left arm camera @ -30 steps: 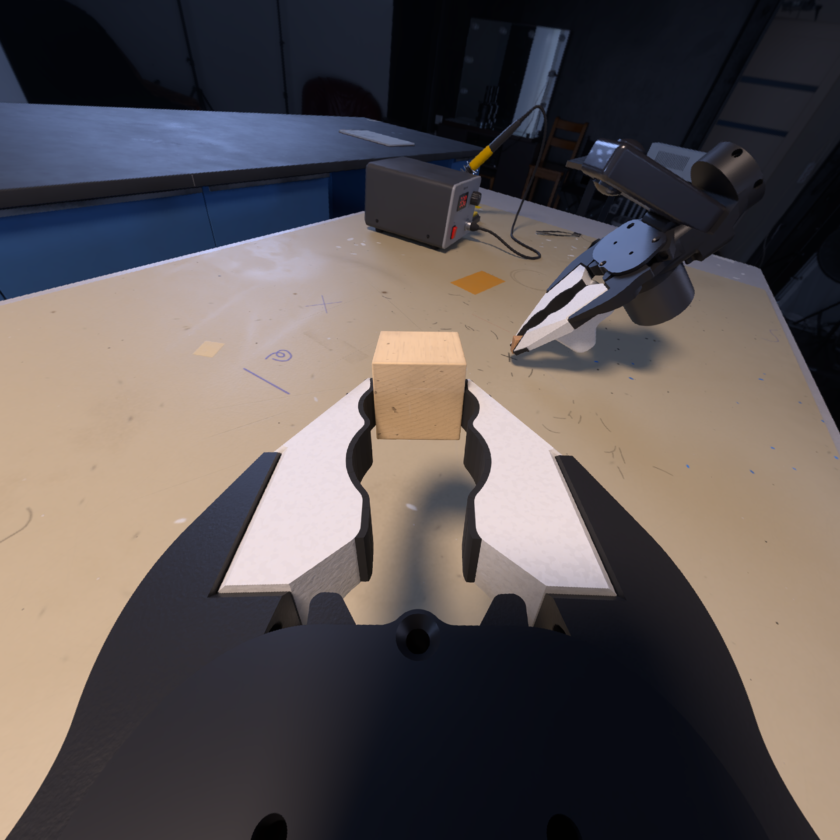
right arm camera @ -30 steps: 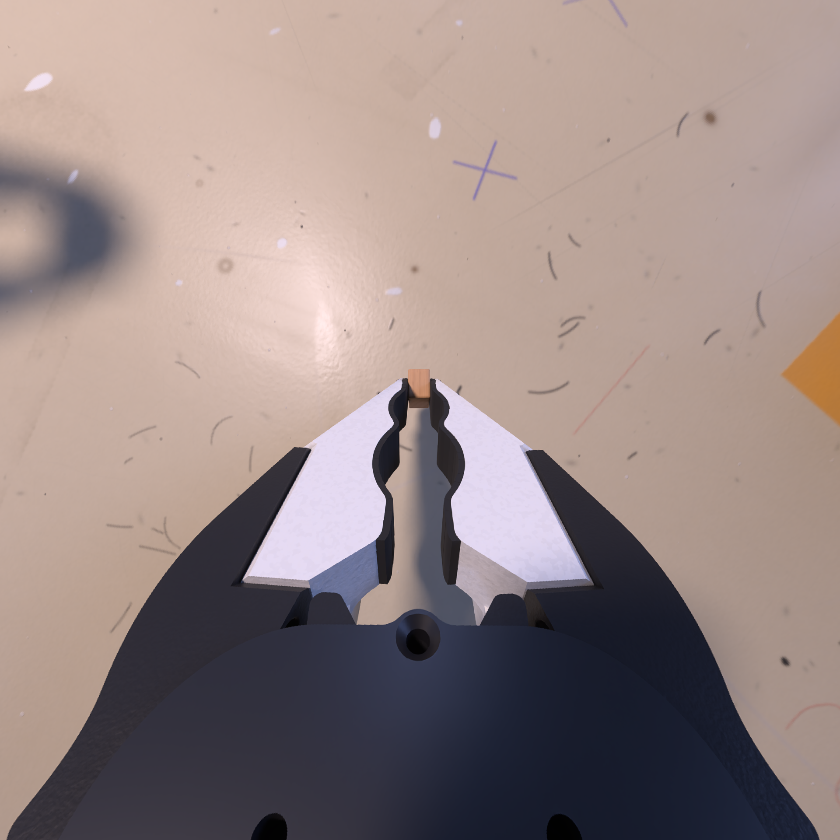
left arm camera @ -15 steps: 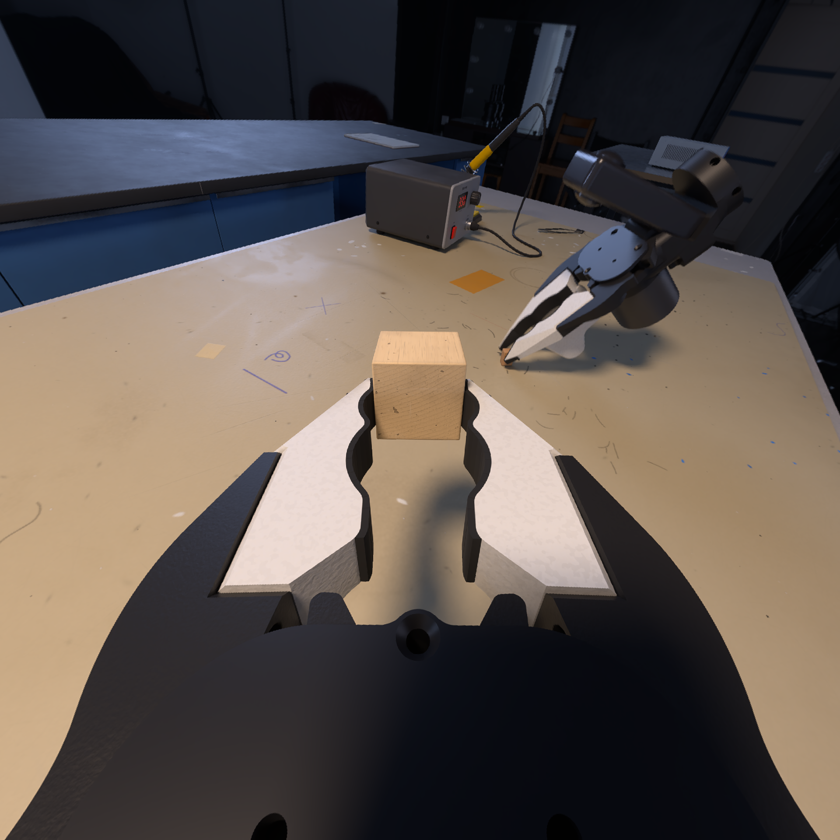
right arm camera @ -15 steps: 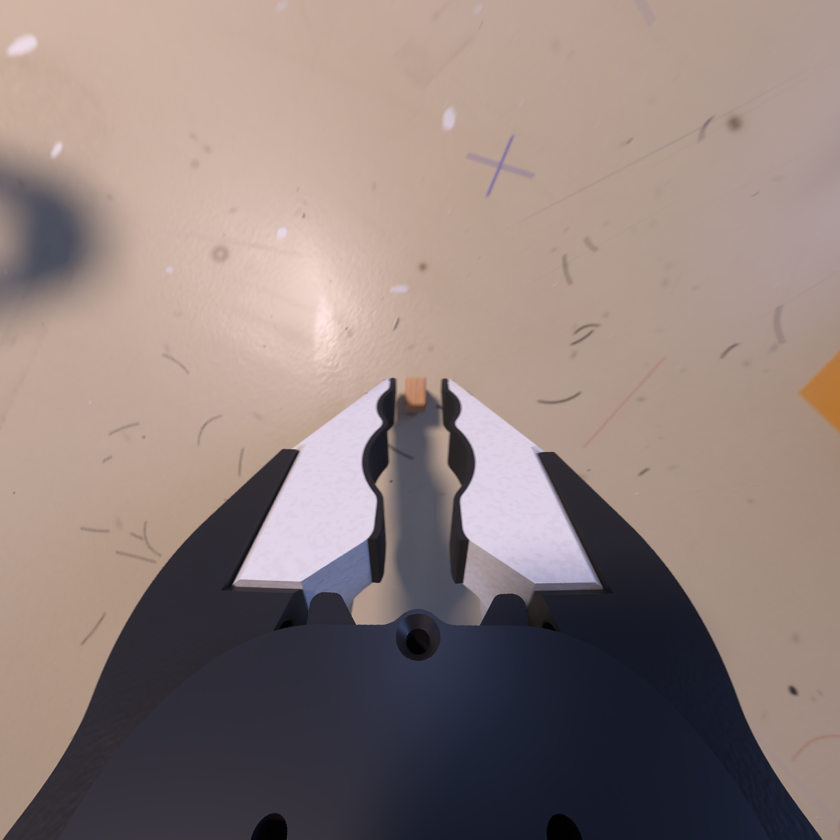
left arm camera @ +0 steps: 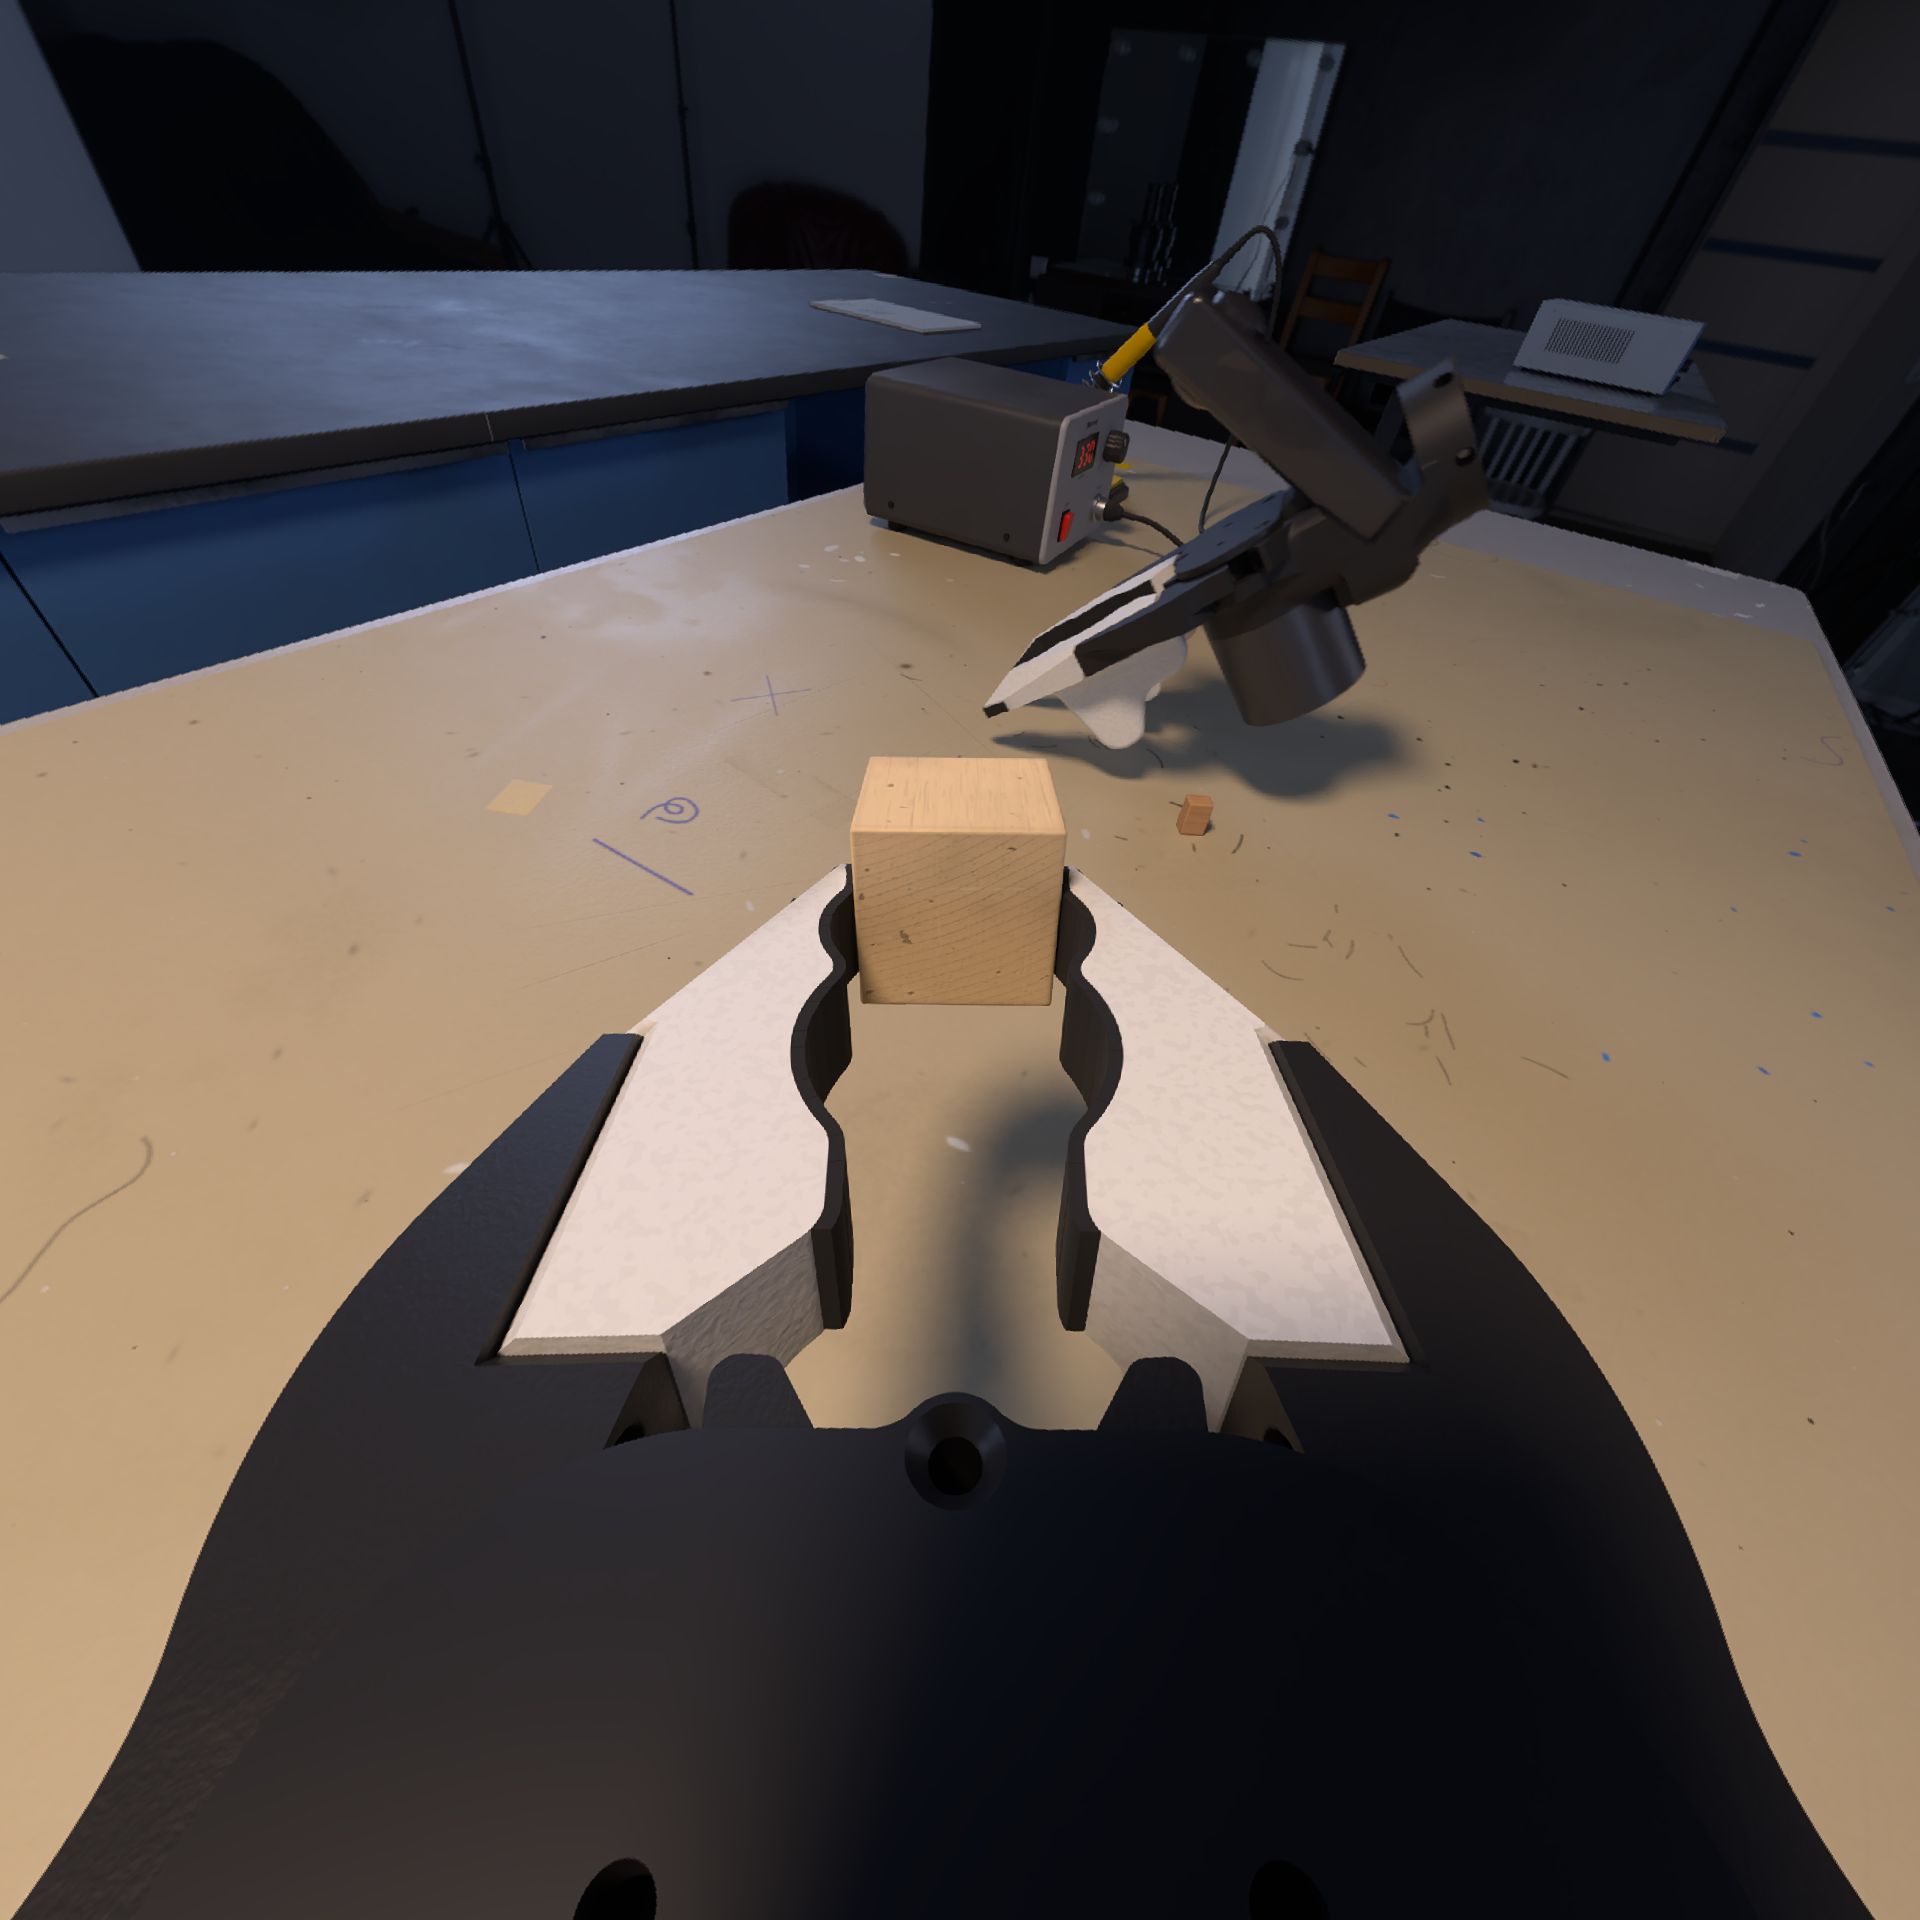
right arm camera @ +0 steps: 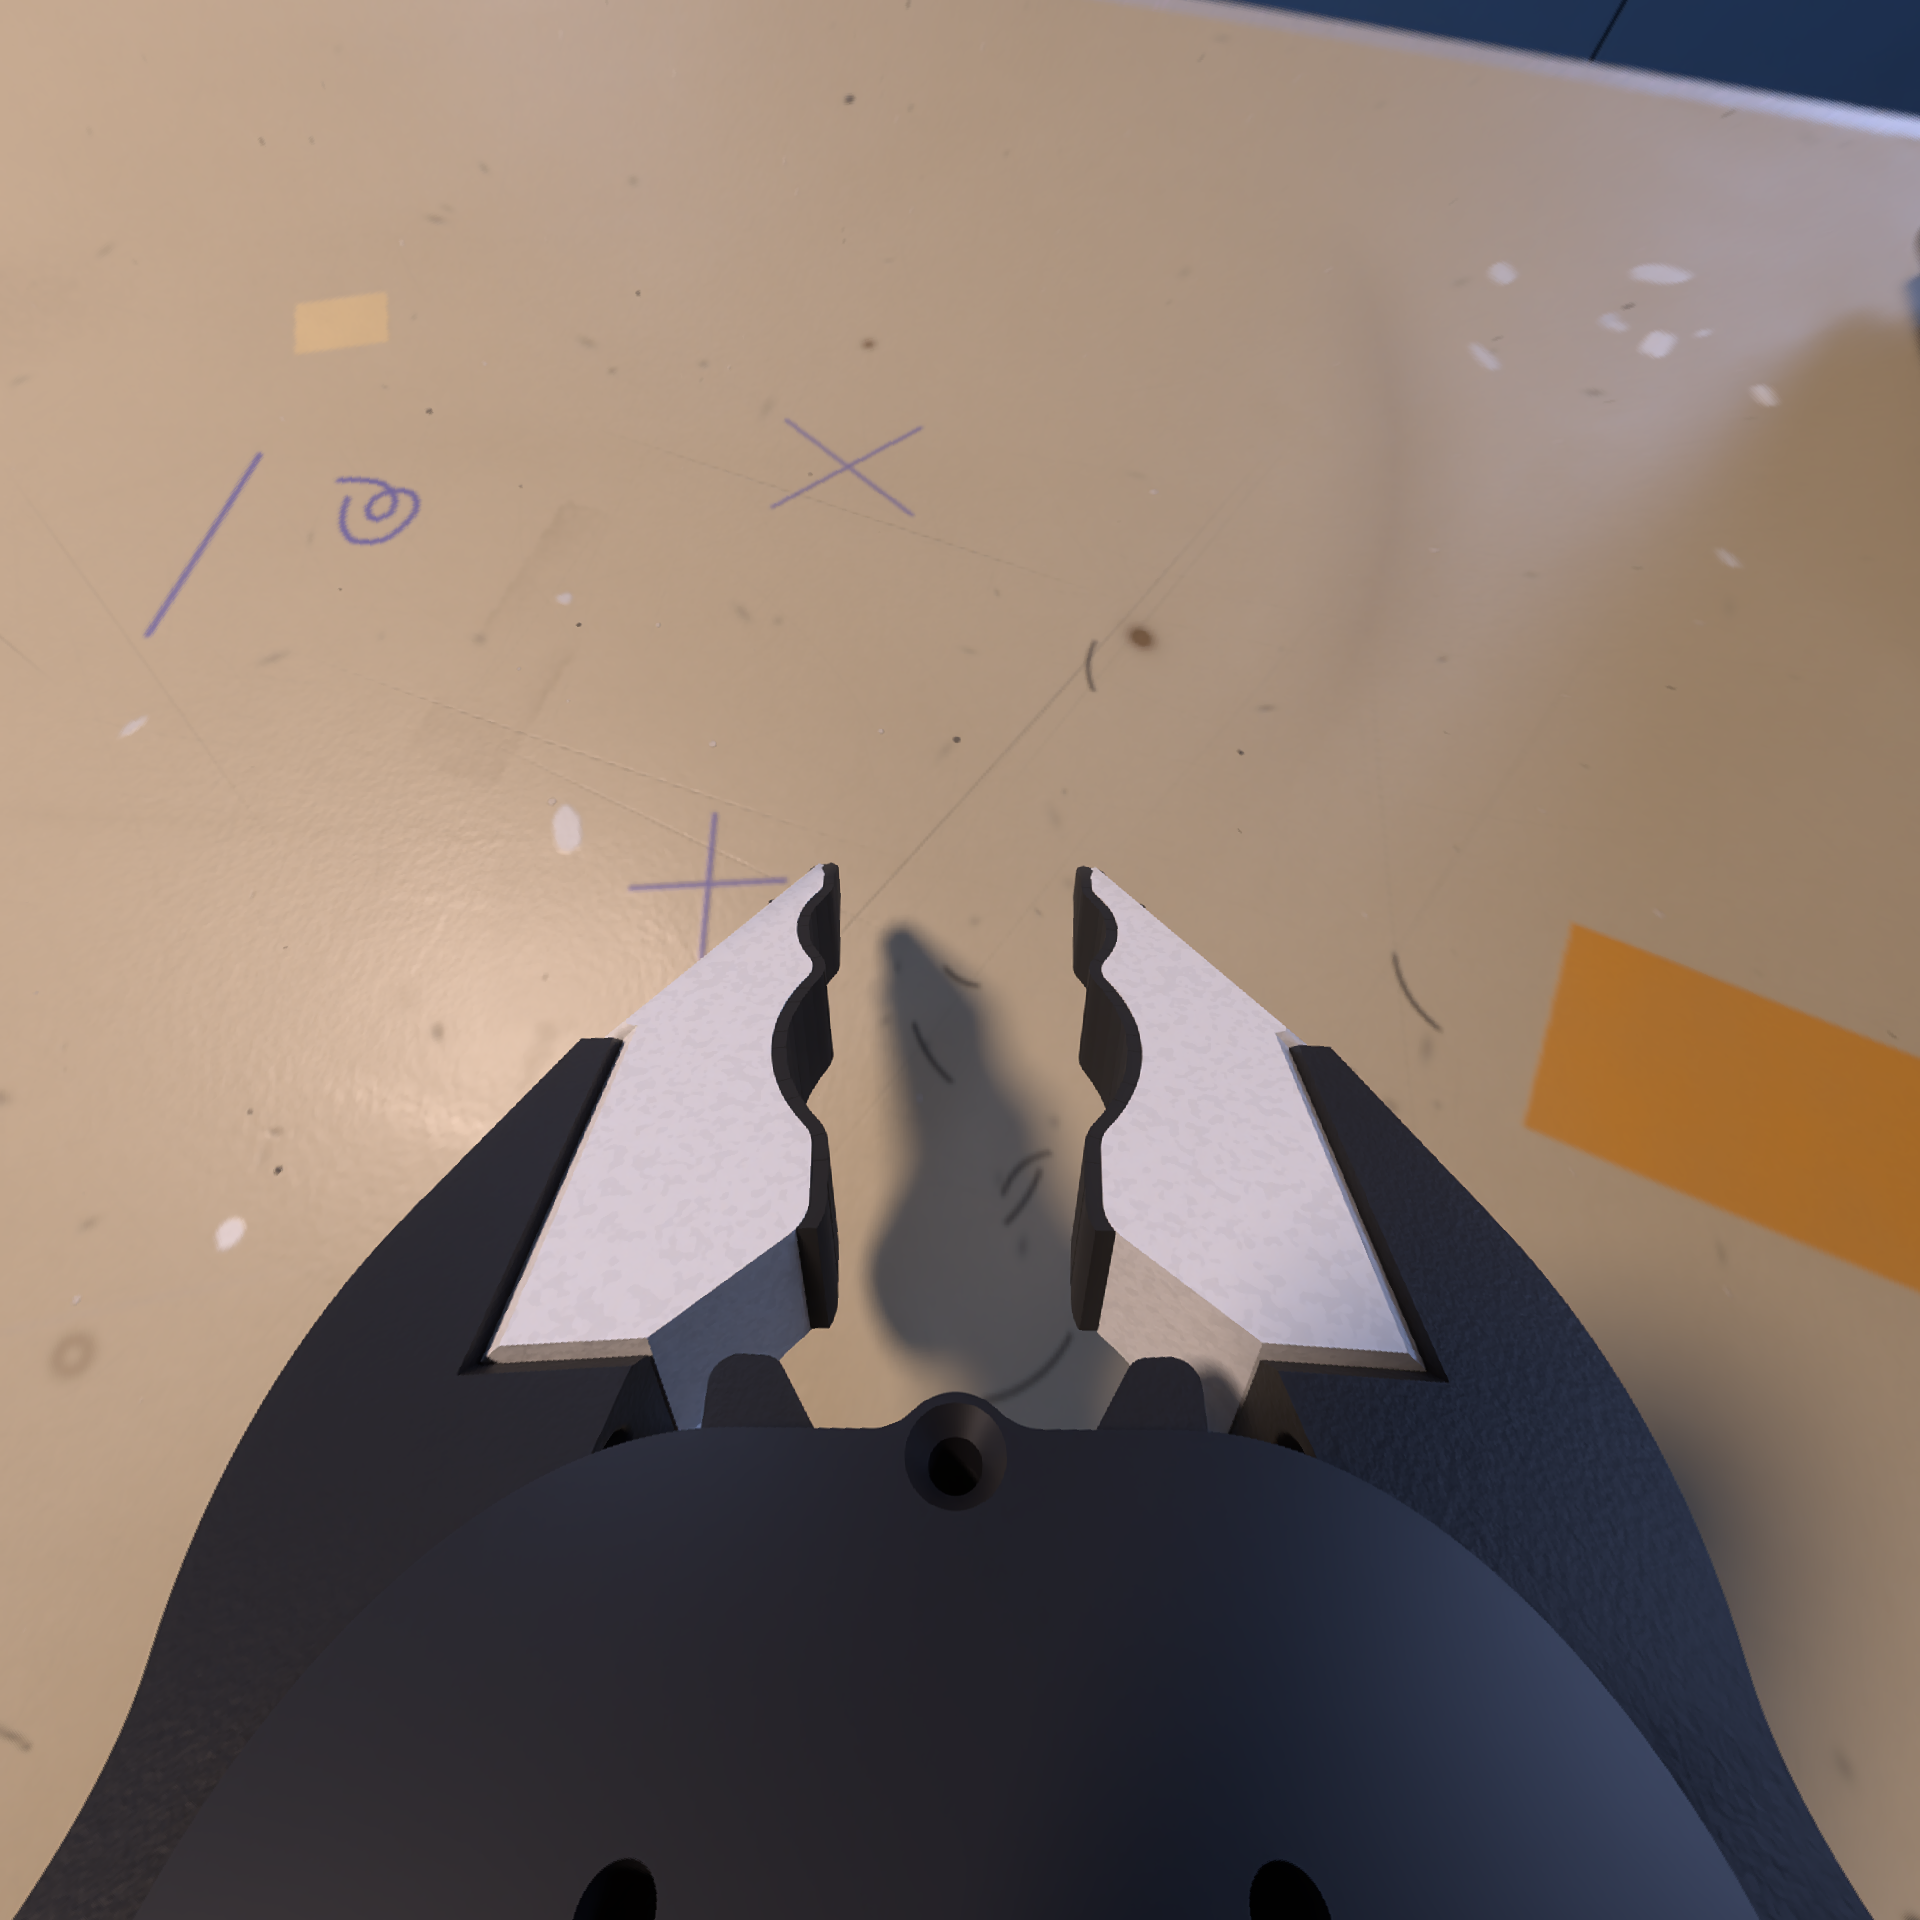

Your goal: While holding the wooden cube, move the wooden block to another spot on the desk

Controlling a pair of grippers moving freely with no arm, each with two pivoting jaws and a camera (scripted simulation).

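One wooden block [left arm camera: 1195, 815] lay free on the tabletop [left arm camera: 312, 987], well apart from my right gripper [right arm camera: 956, 883], whose jaws stood spread and empty. My left gripper [left arm camera: 956, 914] clenched the one wooden cube [left arm camera: 956, 883]. Judged: block placed, cube held; little remained but retreat.

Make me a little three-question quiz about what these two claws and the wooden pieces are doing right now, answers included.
1. True or false: the left gripper is clamped on the wooden cube.
2. Fill in: the right gripper has its jaws ____.
3. Where is the small wooden block? A) on the desk, untouched B) between the right gripper's fingers C) on top of the cube

Key: 1 true; 2 open, with nothing between them; 3 A.
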